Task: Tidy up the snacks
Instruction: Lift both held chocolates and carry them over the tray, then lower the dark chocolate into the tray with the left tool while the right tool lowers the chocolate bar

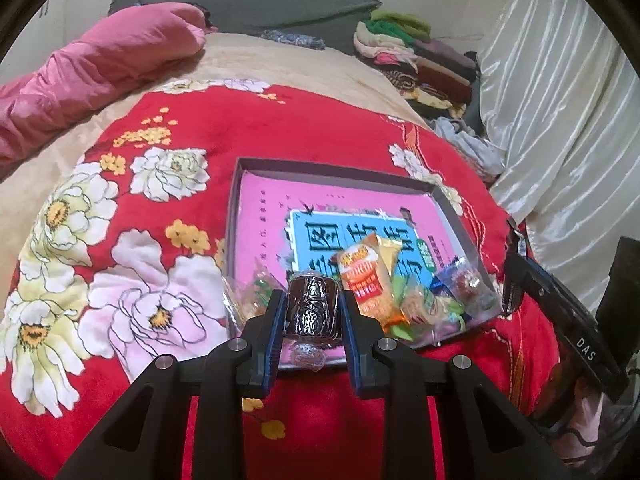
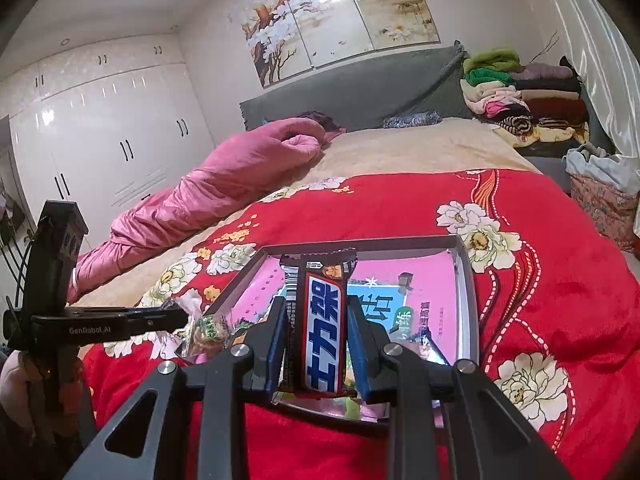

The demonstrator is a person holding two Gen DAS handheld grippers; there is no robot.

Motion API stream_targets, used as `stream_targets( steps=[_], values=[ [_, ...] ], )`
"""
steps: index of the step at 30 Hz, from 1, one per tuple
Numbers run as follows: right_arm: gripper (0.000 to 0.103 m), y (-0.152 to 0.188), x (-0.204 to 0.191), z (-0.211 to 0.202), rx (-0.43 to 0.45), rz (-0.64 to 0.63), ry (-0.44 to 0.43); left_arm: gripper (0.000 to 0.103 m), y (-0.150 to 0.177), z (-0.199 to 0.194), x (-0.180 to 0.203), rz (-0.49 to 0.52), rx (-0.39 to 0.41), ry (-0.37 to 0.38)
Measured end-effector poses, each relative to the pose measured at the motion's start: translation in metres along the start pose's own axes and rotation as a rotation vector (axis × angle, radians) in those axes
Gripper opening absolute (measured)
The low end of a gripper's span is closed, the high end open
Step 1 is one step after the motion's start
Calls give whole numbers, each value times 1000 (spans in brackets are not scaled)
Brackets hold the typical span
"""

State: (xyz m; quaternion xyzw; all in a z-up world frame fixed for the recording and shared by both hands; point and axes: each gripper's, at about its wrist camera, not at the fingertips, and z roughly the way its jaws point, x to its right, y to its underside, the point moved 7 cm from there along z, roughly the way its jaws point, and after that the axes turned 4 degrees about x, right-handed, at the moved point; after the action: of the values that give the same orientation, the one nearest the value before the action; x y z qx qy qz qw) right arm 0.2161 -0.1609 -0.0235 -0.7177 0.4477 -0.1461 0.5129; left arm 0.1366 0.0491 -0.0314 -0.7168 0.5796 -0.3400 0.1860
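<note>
Left tongs (image 1: 310, 312) clamp my dark wrapped candy (image 1: 314, 308) | right tongs (image 2: 318, 334) pinch Snickers bar (image 2: 322, 328) upright | both above box lid (image 1: 340, 170), for sorting, I judge

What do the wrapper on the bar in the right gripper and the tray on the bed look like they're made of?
Bar wrapper: probably glossy plastic film, judging by its sheen and crimped, serrated end. Tray: likely cardboard, with thin, straight grey walls, matte, and a printed pink base.

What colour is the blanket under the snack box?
The blanket is red with big white and pink flowers, best seen in the left wrist view.
</note>
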Motion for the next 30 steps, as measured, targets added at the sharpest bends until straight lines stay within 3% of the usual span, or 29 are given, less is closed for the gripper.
stream_targets(
  steps=[13, 30],
  values=[
    [29, 1, 4, 5, -7, 2, 9, 27, 2, 19, -20, -22, -29, -38],
    [29, 5, 3, 14, -27, -7, 11, 27, 10, 38, -7, 25, -45, -22]
  ],
)
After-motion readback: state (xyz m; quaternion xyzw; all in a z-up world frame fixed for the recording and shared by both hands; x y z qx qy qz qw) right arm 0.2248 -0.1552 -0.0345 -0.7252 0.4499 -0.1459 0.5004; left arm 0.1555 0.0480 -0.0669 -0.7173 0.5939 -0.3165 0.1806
